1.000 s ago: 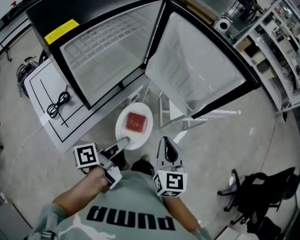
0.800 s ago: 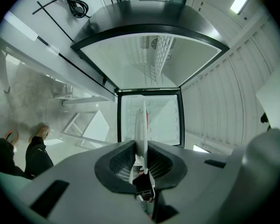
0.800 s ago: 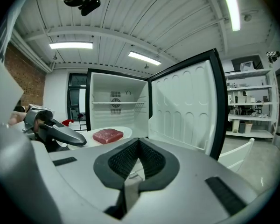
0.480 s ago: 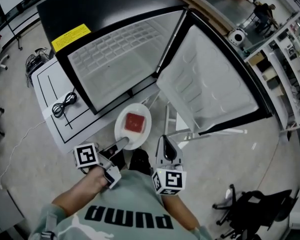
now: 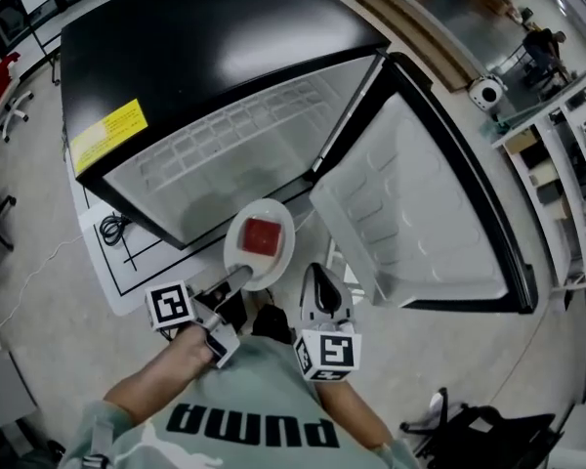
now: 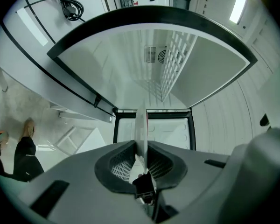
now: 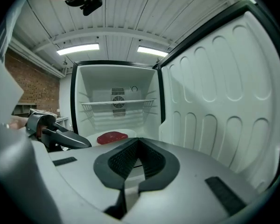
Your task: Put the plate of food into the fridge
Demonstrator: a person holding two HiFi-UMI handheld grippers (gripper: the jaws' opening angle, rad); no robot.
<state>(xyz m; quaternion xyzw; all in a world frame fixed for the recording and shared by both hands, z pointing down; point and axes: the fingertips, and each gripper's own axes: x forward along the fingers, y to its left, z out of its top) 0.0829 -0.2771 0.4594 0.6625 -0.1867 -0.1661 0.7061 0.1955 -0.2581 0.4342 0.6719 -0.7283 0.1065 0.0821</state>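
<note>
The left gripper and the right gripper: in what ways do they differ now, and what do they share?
The left gripper is shut on the rim of the round white plate, which carries a red slab of meat; the right gripper is shut on nothing. The left gripper touches the plate; the right gripper is beside it, apart. Both are grey and point toward the open black fridge.

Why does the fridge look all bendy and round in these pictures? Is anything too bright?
Head view: the wide lens bows the fridge and its door outward. Left gripper view: the fridge opening curves like an arch, the corners go dark, and the plate shows only as a thin edge. Right gripper view: the ceiling lights glare white.
</note>
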